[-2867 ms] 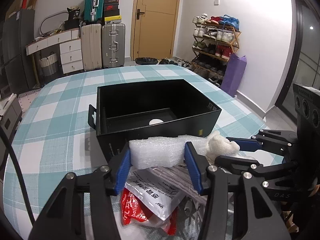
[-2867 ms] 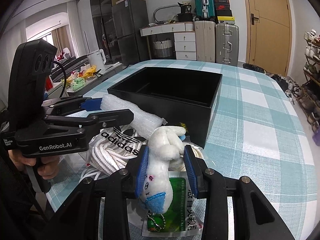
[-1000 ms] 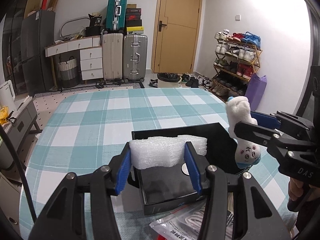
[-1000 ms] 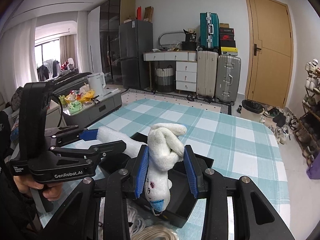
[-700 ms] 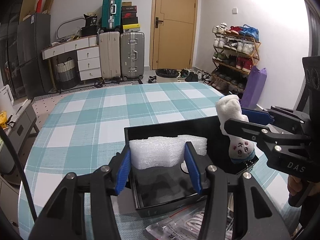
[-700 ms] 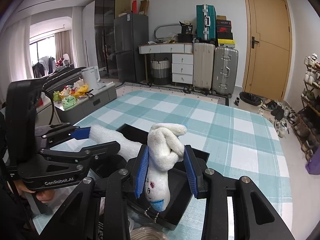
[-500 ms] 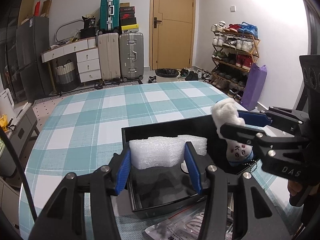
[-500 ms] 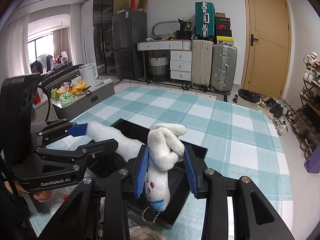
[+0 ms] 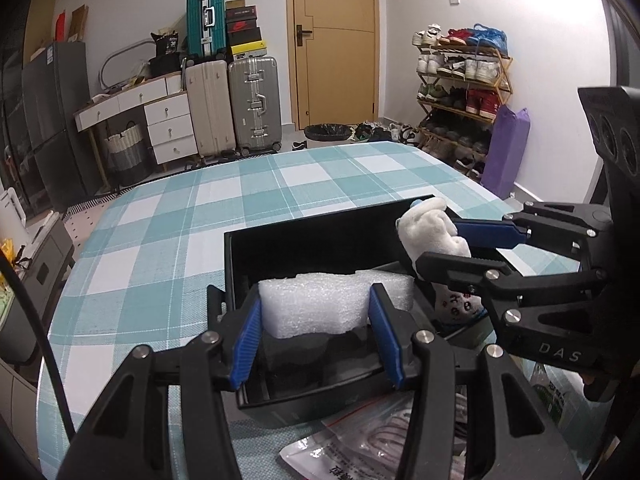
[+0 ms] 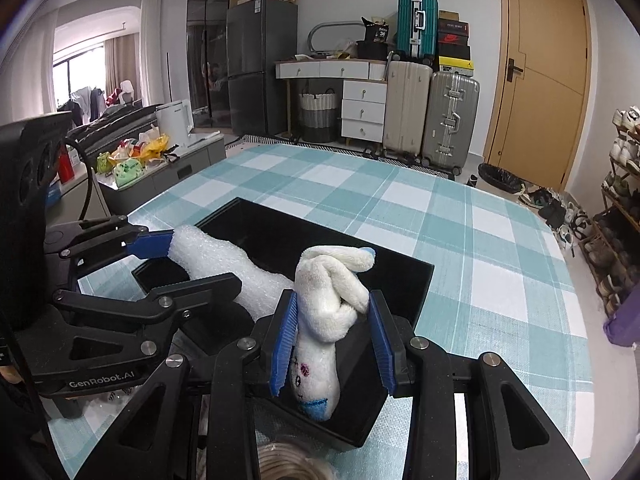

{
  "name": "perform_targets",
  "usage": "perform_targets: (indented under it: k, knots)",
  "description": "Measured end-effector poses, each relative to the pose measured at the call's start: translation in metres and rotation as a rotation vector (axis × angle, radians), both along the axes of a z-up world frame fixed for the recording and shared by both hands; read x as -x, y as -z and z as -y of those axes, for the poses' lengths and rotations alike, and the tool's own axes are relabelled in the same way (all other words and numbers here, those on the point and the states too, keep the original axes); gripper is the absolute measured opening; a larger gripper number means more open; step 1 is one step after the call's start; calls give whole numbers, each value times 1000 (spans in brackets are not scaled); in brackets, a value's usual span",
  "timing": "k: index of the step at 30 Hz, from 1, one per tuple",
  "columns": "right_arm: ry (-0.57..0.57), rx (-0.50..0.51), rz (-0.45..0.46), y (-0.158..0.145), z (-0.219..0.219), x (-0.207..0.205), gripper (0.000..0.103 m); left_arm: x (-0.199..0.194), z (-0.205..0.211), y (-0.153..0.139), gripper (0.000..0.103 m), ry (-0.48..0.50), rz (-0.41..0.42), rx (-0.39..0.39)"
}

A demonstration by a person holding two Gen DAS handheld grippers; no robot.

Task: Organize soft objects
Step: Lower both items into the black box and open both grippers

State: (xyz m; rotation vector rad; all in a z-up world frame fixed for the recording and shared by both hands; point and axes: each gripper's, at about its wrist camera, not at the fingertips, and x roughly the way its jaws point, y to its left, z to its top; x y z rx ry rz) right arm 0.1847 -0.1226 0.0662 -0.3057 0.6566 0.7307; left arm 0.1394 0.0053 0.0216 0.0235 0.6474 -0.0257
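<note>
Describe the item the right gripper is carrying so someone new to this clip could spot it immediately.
Start at the black box on the teal checked table. Over its near corner, the right gripper pinches a white plush rabbit hanging head-down. Unlike the plain white foam roll beside it, it has folded ears and a stitched face.

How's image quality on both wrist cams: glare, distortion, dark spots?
Left wrist view: strong fisheye bowing, dark vignette corners, wall blown out upper right; black box interior nearly featureless, foam roll crisp. Right wrist view: same barrel distortion, bright window at far left; plush rabbit sharp, box floor underexposed.
</note>
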Motion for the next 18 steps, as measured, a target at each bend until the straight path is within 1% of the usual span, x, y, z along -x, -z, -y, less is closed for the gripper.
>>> perform_targets:
  k: [6,14,17,18]
  knots:
    - [6,23,-3,3,1,-1,36,3,0,-1,50,-3,-1,13]
    - [8,26,5,4,1,-1,37,6,1,0,50,-6,-5,22]
    - [-2,35,7,4,-1,0,42,7,1,0,54,-6,0,24]
    - [1,41,18,3,-2,1,43,7,1,-1,61,-8,2,25]
